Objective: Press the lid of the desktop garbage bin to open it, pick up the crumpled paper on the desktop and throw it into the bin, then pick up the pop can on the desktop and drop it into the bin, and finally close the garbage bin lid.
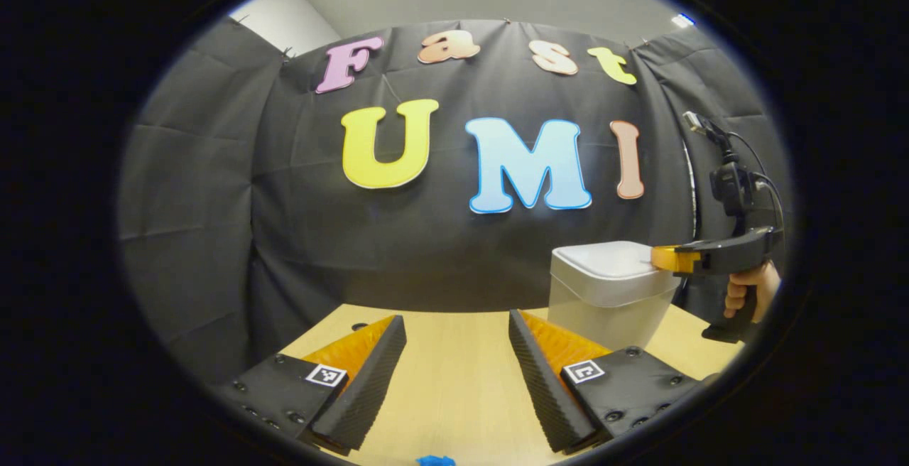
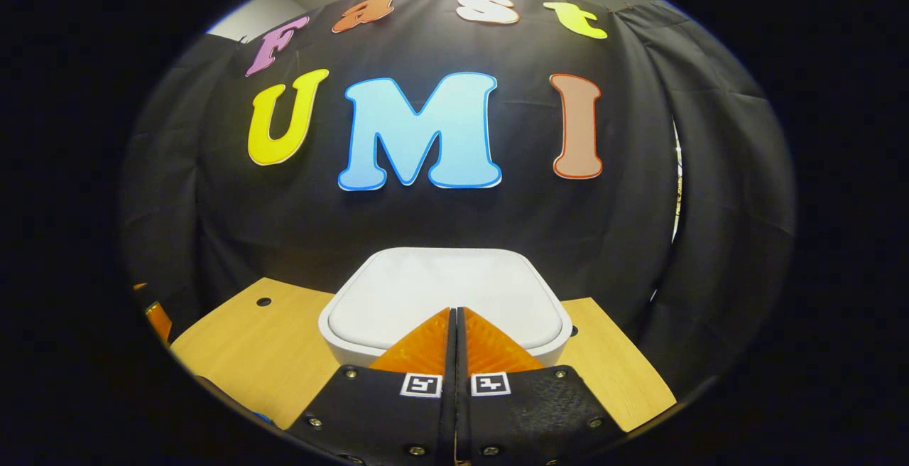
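Observation:
The white desktop bin (image 1: 611,295) stands at the back right of the wooden table, its lid (image 2: 444,295) shut flat. My right gripper (image 2: 454,313) is shut with nothing between its fingers, and its tips hang just over the near edge of the lid. In the left gripper view that same right gripper (image 1: 671,258) reaches in from the right at the lid's edge, held by a hand (image 1: 749,292). My left gripper (image 1: 458,327) is open over bare table, left of the bin. A small blue scrap (image 1: 434,460) lies at the bottom edge.
The wooden table (image 2: 248,352) runs up to the black cloth wall behind the bin. A small hole (image 2: 263,302) sits in the tabletop at the back left. Cables hang by the wall on the right (image 1: 738,168).

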`<move>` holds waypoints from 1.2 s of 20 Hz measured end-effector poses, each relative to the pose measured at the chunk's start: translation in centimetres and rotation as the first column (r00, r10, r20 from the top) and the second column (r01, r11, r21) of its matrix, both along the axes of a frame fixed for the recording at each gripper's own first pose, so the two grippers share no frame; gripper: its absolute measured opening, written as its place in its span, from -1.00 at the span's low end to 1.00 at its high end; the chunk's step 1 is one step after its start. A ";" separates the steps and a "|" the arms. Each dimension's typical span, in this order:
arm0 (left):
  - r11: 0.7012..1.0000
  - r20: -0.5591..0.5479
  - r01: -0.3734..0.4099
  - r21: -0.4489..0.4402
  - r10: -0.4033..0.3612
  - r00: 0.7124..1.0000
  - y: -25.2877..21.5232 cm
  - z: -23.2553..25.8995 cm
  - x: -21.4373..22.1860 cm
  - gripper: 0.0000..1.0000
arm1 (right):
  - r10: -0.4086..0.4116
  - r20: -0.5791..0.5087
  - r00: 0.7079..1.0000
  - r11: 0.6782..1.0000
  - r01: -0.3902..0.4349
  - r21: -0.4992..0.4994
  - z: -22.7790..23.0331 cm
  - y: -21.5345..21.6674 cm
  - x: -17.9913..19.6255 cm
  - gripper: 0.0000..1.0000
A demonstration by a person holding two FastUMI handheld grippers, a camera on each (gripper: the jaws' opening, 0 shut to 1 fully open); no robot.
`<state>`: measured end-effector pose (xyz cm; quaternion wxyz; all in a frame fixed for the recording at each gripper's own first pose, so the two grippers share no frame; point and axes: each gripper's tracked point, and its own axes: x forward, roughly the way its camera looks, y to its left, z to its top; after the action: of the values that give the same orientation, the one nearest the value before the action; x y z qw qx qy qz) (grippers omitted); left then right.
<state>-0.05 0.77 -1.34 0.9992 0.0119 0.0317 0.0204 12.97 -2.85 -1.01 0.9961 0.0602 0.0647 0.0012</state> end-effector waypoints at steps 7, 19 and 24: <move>1.000 0.007 -0.006 0.013 0.006 1.000 -0.2 0.2 -0.1 0.91 | -0.002 0.033 0.999 0.998 0.004 -0.060 0.7 -0.1 -0.2 -0.99; 0.984 -0.018 -0.171 0.039 0.172 0.985 1.4 -0.1 -2.1 0.90 | 0.063 0.235 0.970 0.998 -0.060 -0.019 8.9 -1.8 -0.1 -0.99; 0.990 -0.012 -0.139 0.021 0.139 0.990 0.8 0.0 -2.1 0.92 | 0.025 0.241 0.970 0.999 -0.018 -0.030 9.6 -2.6 -1.1 -0.99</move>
<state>-2.16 1.58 -1.30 0.9950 0.0199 0.0389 0.0900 11.90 -5.40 8.59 0.9972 0.0452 -0.0561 0.0183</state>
